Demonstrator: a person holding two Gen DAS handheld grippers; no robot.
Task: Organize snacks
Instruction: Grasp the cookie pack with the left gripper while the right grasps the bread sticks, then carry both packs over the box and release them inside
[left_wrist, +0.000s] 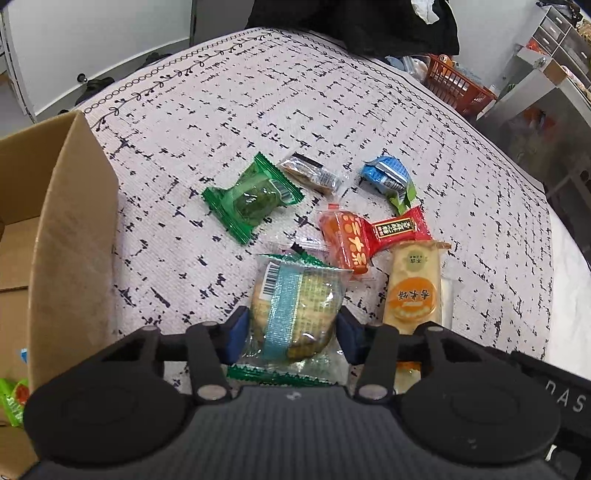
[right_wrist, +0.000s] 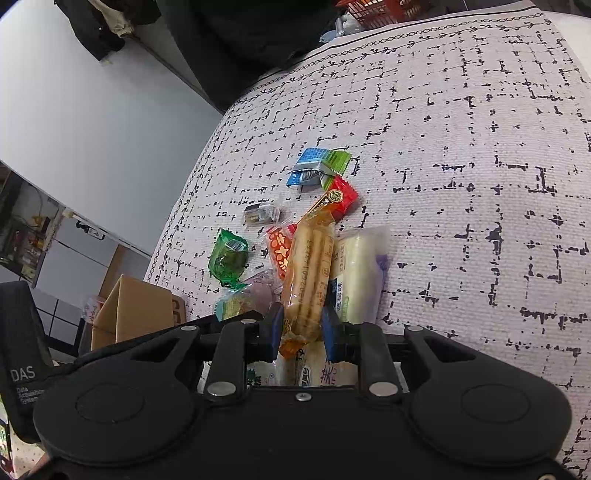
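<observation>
Two tools each clamp one snack: left tool (left_wrist: 291, 328) on the cracker pack (left_wrist: 295, 306), right tool (right_wrist: 301, 328) on the biscuit-stick pack (right_wrist: 306, 273)

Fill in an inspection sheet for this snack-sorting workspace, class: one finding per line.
Surface: patterned tablecloth, white with black dashes.
Job's things: green packet, blue packet, red packet lying loose; cardboard box at the edge.
Clutter: nothing seen.
Grippers: left tool shut on the round biscuit pack; right tool shut on the long orange pack.
Cables: nothing seen.
Surroundings: orange basket, white wall.
</observation>
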